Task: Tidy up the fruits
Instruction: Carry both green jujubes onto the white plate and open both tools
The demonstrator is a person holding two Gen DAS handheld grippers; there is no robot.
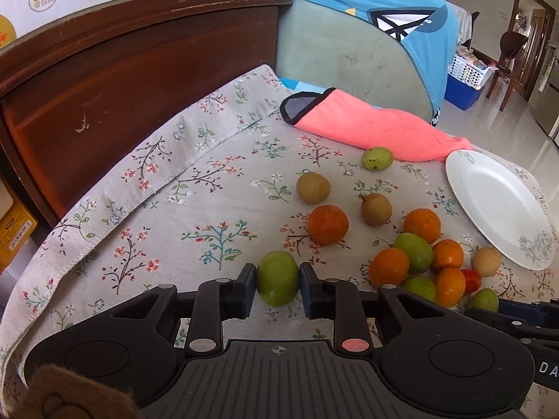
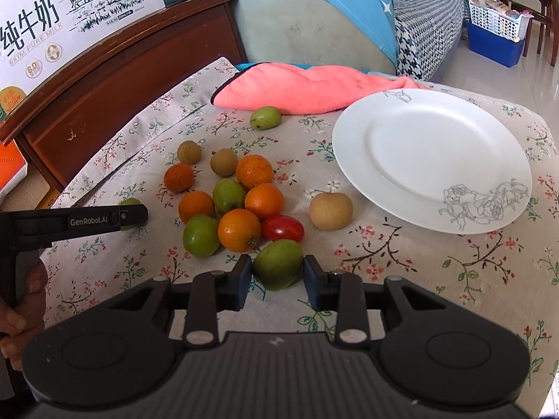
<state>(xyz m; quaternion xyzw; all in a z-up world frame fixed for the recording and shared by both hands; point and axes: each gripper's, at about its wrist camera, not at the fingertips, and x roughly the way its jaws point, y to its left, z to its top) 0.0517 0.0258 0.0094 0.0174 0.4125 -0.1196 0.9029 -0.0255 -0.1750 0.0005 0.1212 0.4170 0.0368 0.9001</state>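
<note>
The left gripper (image 1: pixel 278 281) is clamping its jaws on a green fruit (image 1: pixel 278 278), both pads pressing its sides; the fruit's long axis is running away from the camera, and it is sitting apart from the pile, on the side away from the white plate (image 1: pixel 496 206). The right gripper (image 2: pixel 277 272) is holding its jaws against a second green fruit (image 2: pixel 278 263), tilted with its long axis leaning toward the pile. This fruit is lying at the near edge of the pile, nearer the camera than the plate. Whether either fruit is lifting off the floral cloth (image 2: pixel 419 279) cannot be told.

Counting from the right wrist view: six green fruits in all, five oranges (image 2: pixel 239 229), three brownish round fruits, one of them (image 2: pixel 330 210) sitting just beside the plate, and one red tomato (image 2: pixel 283 228) lying with its long axis sideways. The one plate is bearing a grey line-drawn flower on its rim.

Beyond the plate a pink towel (image 2: pixel 307 89) is lying along the cloth's far edge, with one green fruit (image 2: pixel 265 117) just before it. Farther off, a white carton (image 2: pixel 70 17) is reading "SKIM PURE MILK". The side of the left gripper is reading "GenRobot.AI".
</note>
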